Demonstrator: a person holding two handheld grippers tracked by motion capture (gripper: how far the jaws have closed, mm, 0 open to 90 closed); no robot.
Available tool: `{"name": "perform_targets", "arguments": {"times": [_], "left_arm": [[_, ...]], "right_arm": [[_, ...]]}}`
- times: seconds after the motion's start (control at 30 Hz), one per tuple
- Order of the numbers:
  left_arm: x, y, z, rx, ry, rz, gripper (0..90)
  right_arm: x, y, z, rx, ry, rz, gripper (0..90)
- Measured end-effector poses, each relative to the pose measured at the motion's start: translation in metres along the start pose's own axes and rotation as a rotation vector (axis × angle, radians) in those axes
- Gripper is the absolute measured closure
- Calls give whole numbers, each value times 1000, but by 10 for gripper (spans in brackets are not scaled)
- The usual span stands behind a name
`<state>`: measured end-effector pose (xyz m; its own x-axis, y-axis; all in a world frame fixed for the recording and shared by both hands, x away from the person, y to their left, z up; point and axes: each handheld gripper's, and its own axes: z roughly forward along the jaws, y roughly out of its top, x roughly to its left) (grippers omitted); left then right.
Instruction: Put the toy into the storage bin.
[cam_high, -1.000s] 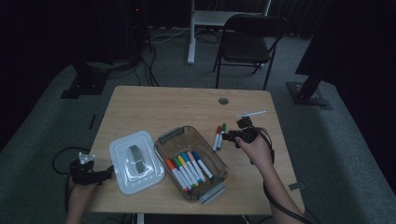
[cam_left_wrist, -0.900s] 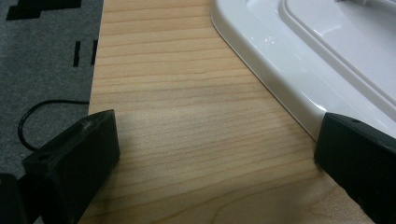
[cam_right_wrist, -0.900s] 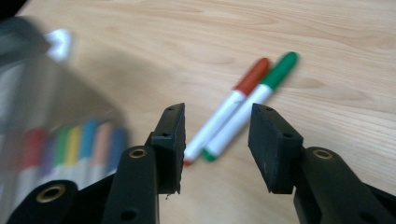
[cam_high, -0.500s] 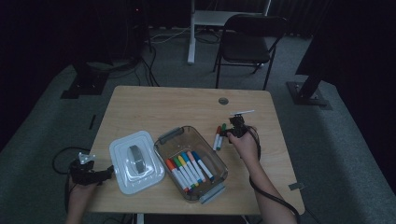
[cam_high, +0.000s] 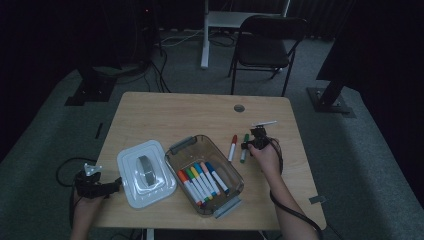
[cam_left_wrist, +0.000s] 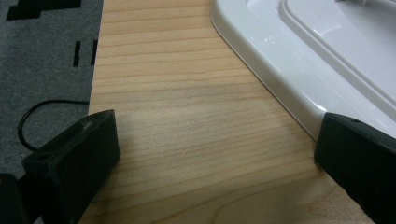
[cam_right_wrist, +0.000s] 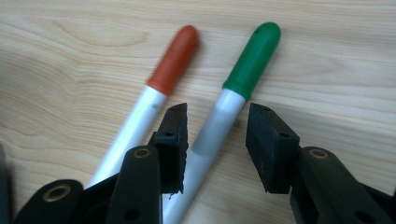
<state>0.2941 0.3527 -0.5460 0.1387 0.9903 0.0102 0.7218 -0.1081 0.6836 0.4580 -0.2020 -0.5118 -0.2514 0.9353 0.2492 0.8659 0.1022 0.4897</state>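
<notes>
Black left tongs (cam_high: 118, 183) rest wide open and empty at the tabletop's (cam_high: 165, 112) left edge, one jaw just beside the white lid (cam_high: 145, 173). Right of the lid sits a clear bin (cam_high: 205, 172) holding a row of markers (cam_high: 202, 181), and right of that a red marker (cam_high: 232, 147) and a green marker (cam_high: 244, 148) lie side by side on the wood. Right tongs (cam_right_wrist: 215, 142) straddle the green marker's white barrel, jaws partly open and just closing a little, one touching or almost touching it, the other with a gap.

A dim studio or lab: black curtains (cam_high: 45, 45), stand bases (cam_high: 332, 102), floor cables (cam_high: 160, 75), folding chair (cam_high: 262, 40).
</notes>
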Motion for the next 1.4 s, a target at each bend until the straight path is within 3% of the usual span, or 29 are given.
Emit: {"name": "perform_targets", "arguments": {"times": [0.33, 0.57, 0.7, 0.8, 0.97, 1.03, 1.4], "left_arm": [[0, 0, 0, 0, 0, 0, 6], [0, 0, 0, 0, 0, 0, 7], [0, 0, 0, 0, 0, 0, 7], [0, 0, 0, 0, 0, 0, 6], [0, 0, 0, 0, 0, 0, 6], [0, 0, 0, 0, 0, 0, 7], [0, 0, 0, 0, 0, 0, 7]], "right_arm": [[-30, -13, -11, 21, -48, 50, 651], [-37, -17, -15, 27, -89, 42, 756], [-36, -17, -15, 31, -93, 37, 766], [-37, -17, -18, 25, -59, 70, 768], [-37, -17, -34, 0, -10, 76, 768], [-33, -17, -43, -18, 30, 68, 768], [17, -6, -94, -84, 163, -45, 768]]}}
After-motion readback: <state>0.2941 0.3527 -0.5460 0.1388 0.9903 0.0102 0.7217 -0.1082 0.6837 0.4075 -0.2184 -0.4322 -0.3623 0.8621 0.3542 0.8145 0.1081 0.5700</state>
